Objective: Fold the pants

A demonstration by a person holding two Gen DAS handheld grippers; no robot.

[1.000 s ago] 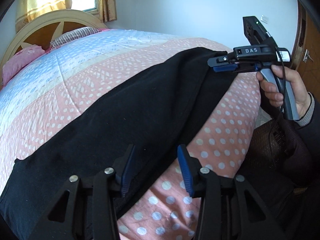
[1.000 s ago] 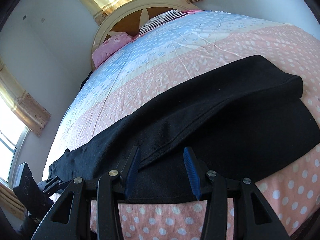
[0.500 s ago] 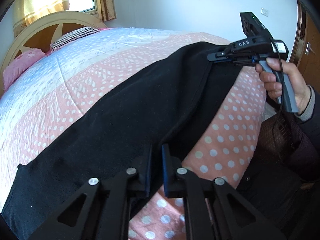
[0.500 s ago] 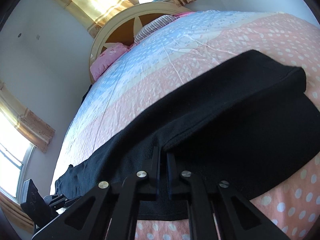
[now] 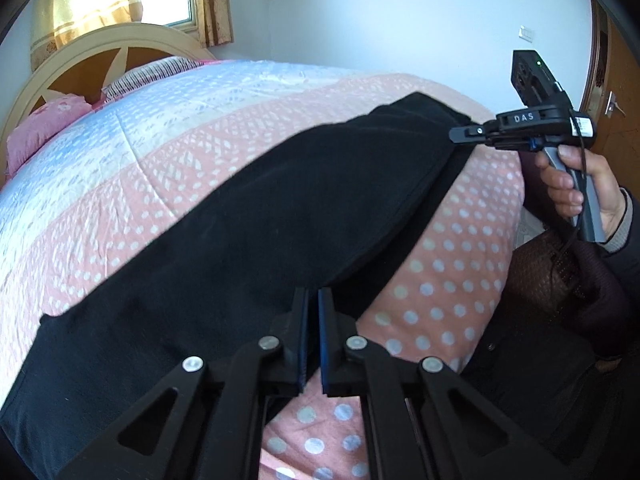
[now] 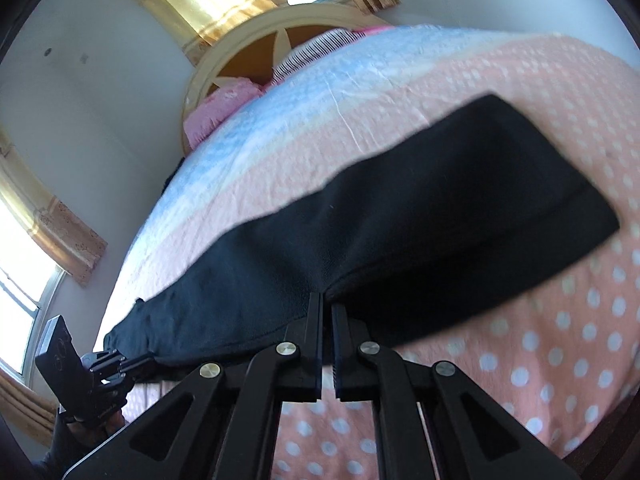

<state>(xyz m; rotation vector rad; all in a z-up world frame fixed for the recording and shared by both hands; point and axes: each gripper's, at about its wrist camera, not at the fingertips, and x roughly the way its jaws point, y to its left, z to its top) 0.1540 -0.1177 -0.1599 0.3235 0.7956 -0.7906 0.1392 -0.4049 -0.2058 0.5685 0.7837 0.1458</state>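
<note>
Black pants [image 5: 248, 232] lie lengthwise along the near edge of the bed, one leg over the other; they also show in the right wrist view [image 6: 400, 224]. My left gripper [image 5: 313, 300] is shut on the near edge of the pants' upper layer. My right gripper [image 6: 327, 304] is shut on the same near edge further along, and the cloth rises in a ridge at its tips. The right gripper also shows in the left wrist view [image 5: 460, 136], at the pants' far end. The left gripper shows in the right wrist view [image 6: 140, 362], at the other end.
The bed has a pink dotted and blue quilt [image 5: 160, 152], pillows [image 5: 44, 128] and a cream headboard [image 5: 100, 44] at the far end. A wooden door [image 5: 616, 92] stands at the right. The person's body [image 5: 560, 320] is beside the bed edge.
Both grippers went from open to shut on the near edge of the pants. The cloth has since lifted slightly at the right gripper.
</note>
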